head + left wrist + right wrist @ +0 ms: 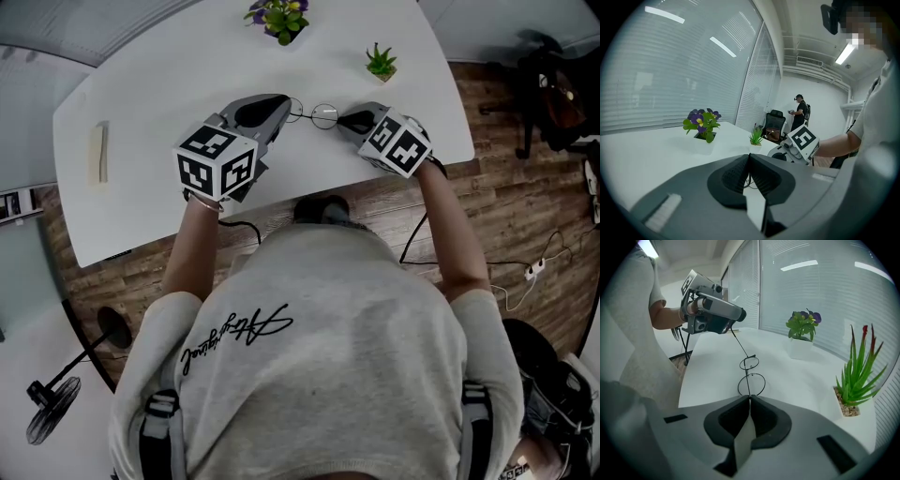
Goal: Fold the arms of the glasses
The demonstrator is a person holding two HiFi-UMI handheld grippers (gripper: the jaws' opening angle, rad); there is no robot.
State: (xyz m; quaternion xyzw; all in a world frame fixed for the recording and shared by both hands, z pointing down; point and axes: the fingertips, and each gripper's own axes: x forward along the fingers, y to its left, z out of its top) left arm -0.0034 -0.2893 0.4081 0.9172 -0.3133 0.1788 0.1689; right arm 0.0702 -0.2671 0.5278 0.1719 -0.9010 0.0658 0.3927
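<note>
Left gripper [284, 105] and right gripper [343, 120], each clamped on one arm of the glasses [323, 114] spanning between them; table [169, 84] near edge close behind; open surface ahead, reaching flowering plant [279, 19] and green plant [380, 62].

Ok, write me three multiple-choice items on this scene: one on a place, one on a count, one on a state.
1. Where are the glasses?
A) between the left gripper and the right gripper
B) on the floor
C) in a case

2. How many potted plants stand on the table?
A) one
B) two
C) four

3. How is the right gripper?
A) wide open
B) shut on the glasses
C) shut on a leaf

Key:
1 A, each gripper meets one end of them.
2 B, a purple-flowered plant and a small green plant.
3 B, its jaws are together on the thin frame.
</note>
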